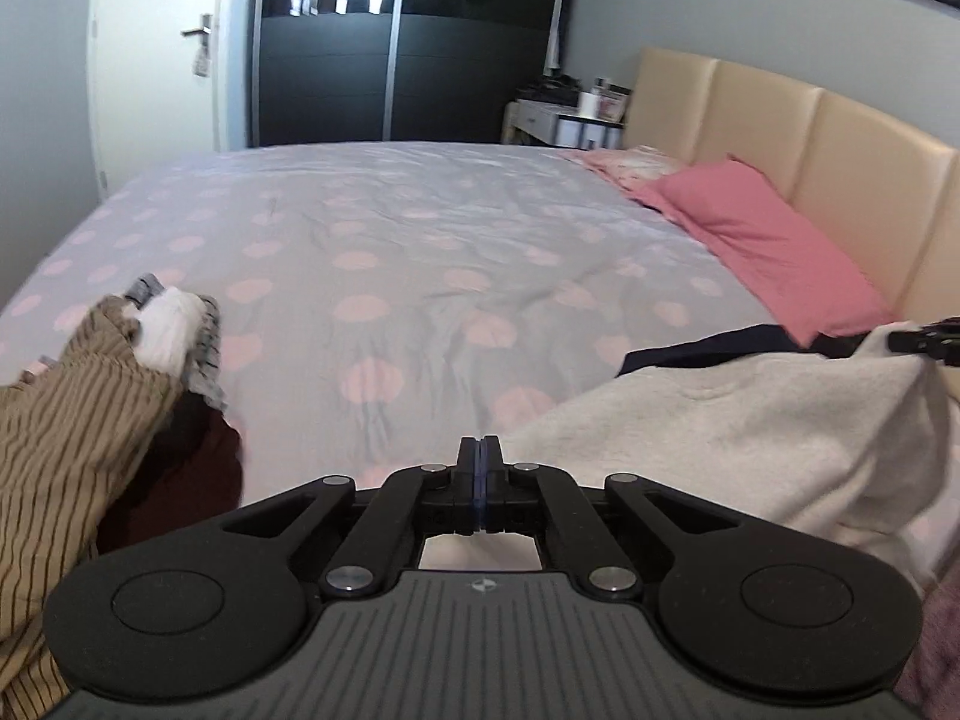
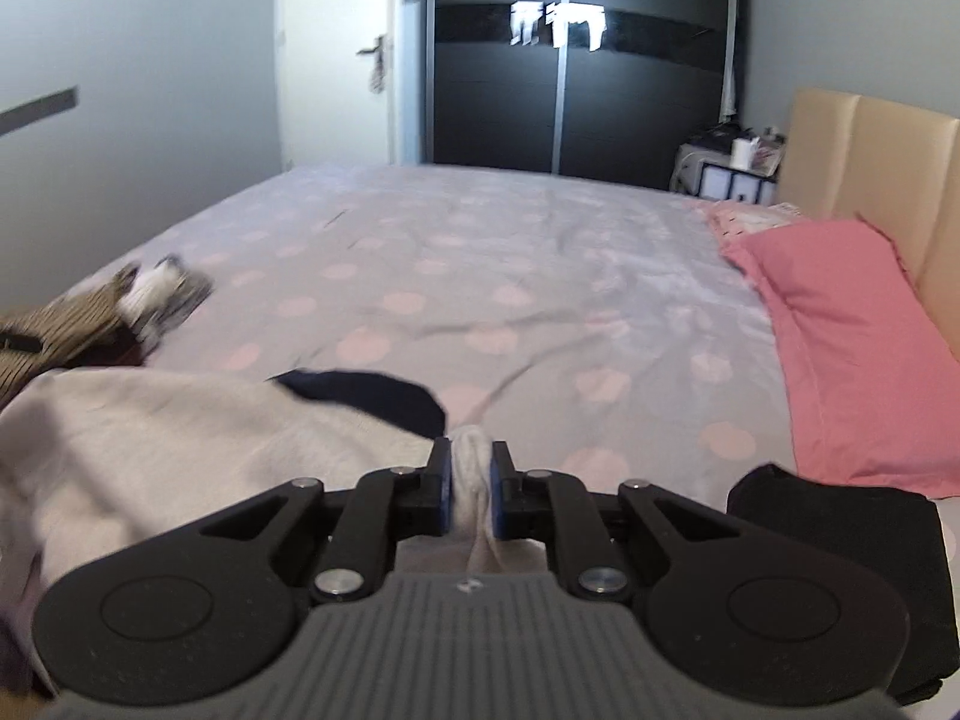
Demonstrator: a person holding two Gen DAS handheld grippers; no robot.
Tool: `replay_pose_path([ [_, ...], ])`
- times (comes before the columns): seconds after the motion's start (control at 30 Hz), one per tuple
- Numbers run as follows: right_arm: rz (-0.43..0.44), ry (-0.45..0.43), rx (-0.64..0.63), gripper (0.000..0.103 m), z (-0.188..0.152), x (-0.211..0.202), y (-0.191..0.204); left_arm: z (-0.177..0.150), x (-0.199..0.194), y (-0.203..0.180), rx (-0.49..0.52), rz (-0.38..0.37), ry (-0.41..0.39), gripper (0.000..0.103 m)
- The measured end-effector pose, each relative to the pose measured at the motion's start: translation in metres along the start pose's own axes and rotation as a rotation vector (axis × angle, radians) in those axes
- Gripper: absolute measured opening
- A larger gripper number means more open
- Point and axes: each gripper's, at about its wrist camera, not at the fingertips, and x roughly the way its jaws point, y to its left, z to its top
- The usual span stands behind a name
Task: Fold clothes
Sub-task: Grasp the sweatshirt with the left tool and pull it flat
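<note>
One light grey fleece garment (image 2: 198, 438) is lifted over the near part of the bed, filling the lower left of the right wrist view and the lower right of the left wrist view (image 1: 738, 420). A dark navy piece of cloth (image 2: 372, 396) shows along its far edge; whether it belongs to the garment or is a separate piece cannot be told. The right hand-held gripper (image 2: 471, 486) is clamped on a bunched fold of the grey fabric, which fills the gap between its two fingers. In the left wrist view it appears at the right edge (image 1: 927, 339), holding up a corner of the garment. The left hand-held gripper (image 1: 479, 474) has its two fingers pressed together; whether any cloth is caught between them cannot be told.

At the left edge of the bed lies one heap of clothes (image 1: 90, 414): a tan striped piece, a white one, a grey one and a dark maroon one. One black folded item (image 2: 840, 540) sits at the lower right of the right wrist view.

The bedsheet (image 1: 420, 252), pale with pink dots, is bare across its middle. Two pink pillows (image 1: 762, 240) lie along the beige headboard (image 1: 840, 138) on the right. Beyond stand one dark wardrobe (image 1: 408, 54), a white door (image 1: 162, 48) and a cluttered nightstand (image 1: 558, 114).
</note>
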Motion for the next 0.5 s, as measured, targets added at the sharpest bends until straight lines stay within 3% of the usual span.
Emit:
replay_pose_path([
  [0.07, 0.038, 0.067, -0.014, 0.014, -0.016, -0.002, 0.002, -0.009, -0.009, -0.003, 0.015, -0.028, 0.018, 0.000],
  [0.17, 0.094, 0.194, -0.030, 0.014, -0.045, 0.007, 0.006, -0.028, 0.004, 0.000, 0.012, 0.007, 0.093, 0.000],
  [0.27, 0.086, 0.341, -0.074, 0.014, -0.071, 0.030, 0.012, -0.030, 0.017, 0.009, 0.010, 0.005, 0.137, 0.000],
  [0.33, 0.073, 0.433, -0.074, 0.014, -0.085, 0.043, 0.009, -0.026, 0.017, 0.015, 0.000, 0.029, 0.122, 0.000],
  [0.43, 0.048, 0.489, -0.056, 0.014, -0.097, 0.054, 0.001, -0.012, 0.020, 0.027, -0.010, 0.049, 0.105, 0.003],
  [0.5, 0.052, 0.480, -0.024, 0.014, -0.095, 0.056, -0.004, -0.003, 0.028, 0.034, -0.029, 0.046, 0.106, 0.016],
])
